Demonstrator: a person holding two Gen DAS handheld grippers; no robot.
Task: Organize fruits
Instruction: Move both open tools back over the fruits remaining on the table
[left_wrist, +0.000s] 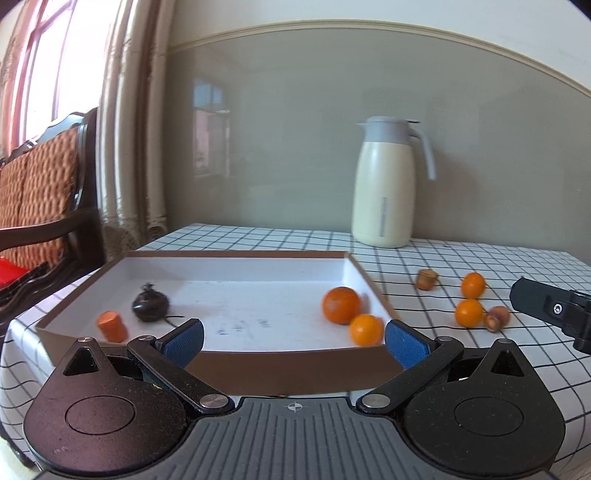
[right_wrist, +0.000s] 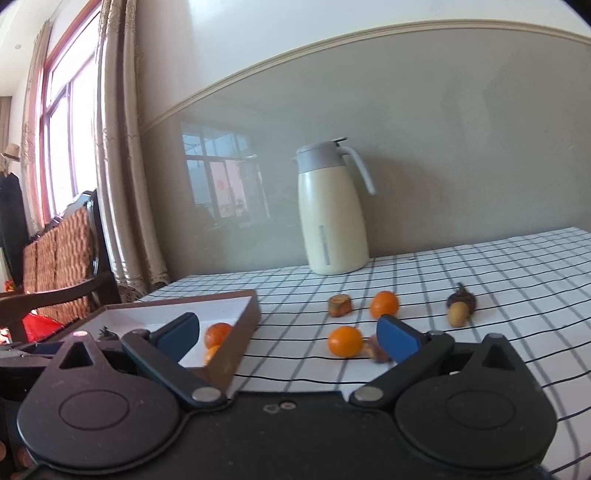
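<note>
Yellowish fruit (right_wrist: 456, 314) (right wrist only)

Daylight came through the window (right_wrist: 61, 147); beside it hung a curtain (right_wrist: 118, 147), with a cushioned wooden chair (left_wrist: 44, 192) below.

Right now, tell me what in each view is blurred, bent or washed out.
Left wrist view: window blown out to white; fruit in the tray smeared by motion blur; wall moulding bowed by the fisheye. Right wrist view: window again overexposed; glossy wall panel mirrors the window; tablecloth grid lines curve; oranges slightly soft.
</note>
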